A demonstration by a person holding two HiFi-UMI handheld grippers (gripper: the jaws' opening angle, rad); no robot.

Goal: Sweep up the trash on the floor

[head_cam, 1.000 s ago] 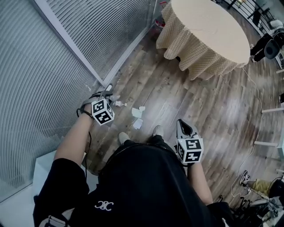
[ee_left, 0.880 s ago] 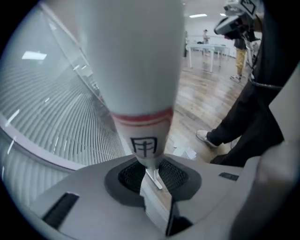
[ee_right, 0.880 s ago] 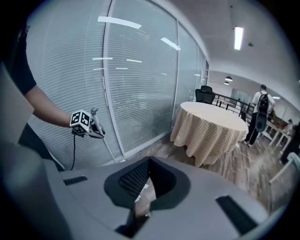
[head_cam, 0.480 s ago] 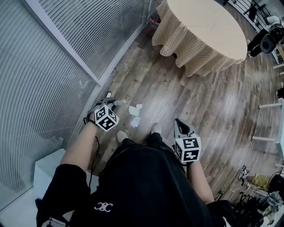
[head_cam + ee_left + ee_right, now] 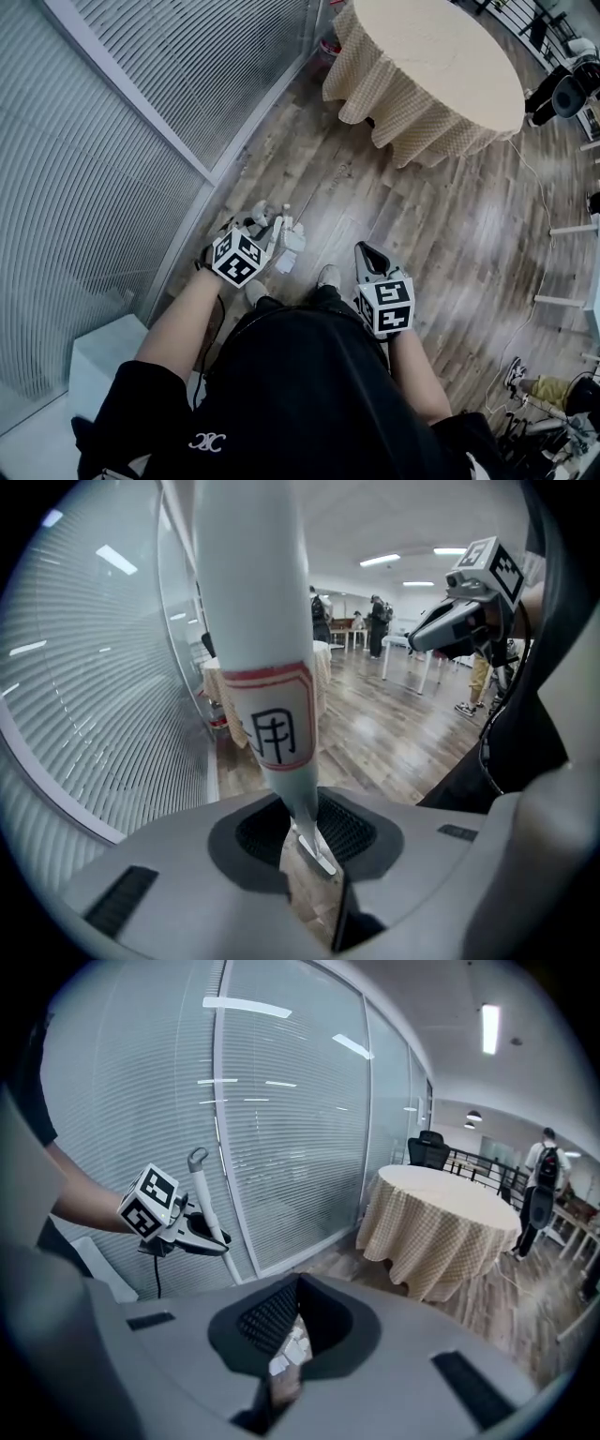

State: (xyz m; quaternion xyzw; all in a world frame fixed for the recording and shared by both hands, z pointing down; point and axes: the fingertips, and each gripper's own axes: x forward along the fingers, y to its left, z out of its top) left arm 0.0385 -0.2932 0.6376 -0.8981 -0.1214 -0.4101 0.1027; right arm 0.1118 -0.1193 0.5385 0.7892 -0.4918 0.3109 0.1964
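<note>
Wood floor (image 5: 422,234) runs from the blinds (image 5: 112,169) at left to a clothed table (image 5: 441,66) at upper right. Paper scraps (image 5: 292,239) lie unswept at centre. The left gripper (image 5: 305,855) is clamped on a white handle (image 5: 258,621). The right gripper (image 5: 291,1335) is all but closed and empty. Sweeping looks barely begun.
</note>
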